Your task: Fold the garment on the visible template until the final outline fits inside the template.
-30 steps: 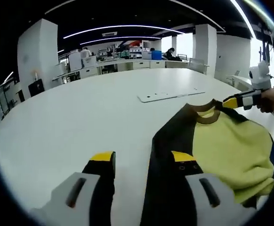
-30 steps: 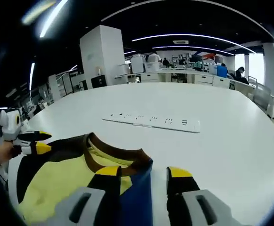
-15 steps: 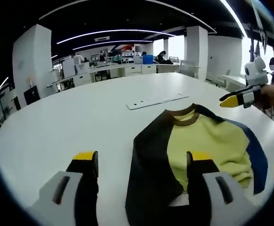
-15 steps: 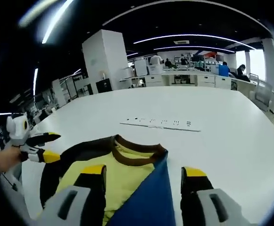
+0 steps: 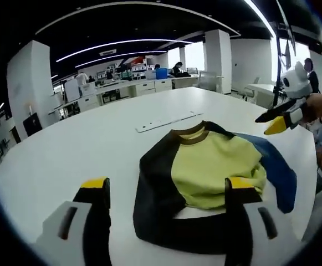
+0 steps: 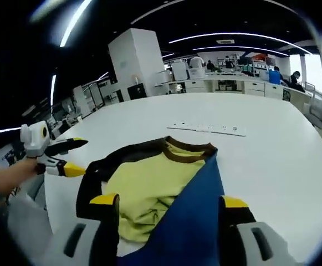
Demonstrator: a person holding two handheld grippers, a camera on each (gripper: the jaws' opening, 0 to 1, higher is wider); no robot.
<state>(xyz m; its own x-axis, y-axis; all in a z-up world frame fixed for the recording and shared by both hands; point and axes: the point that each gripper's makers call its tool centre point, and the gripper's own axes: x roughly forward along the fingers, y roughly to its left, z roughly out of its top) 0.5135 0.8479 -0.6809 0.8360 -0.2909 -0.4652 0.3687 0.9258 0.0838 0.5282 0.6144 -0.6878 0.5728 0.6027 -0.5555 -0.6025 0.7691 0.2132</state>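
Yellow, black and blue knit garment lies rumpled, perhaps half-folded, on the white round table; left gripper and right gripper spread wide, empty

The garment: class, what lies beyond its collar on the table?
Beyond the garment collar lies a flat white strip on the white table. Whatever is under the garment is covered.

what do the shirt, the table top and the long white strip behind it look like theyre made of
Shirt: soft knit fabric, probably cotton jersey, matte; it creases and bunches, with a ribbed-looking brown collar.
Table: smooth white hard surface, likely laminate; even with a faint sheen.
White strip: rigid and flat with small dark marks, probably plastic; too small to tell for sure.
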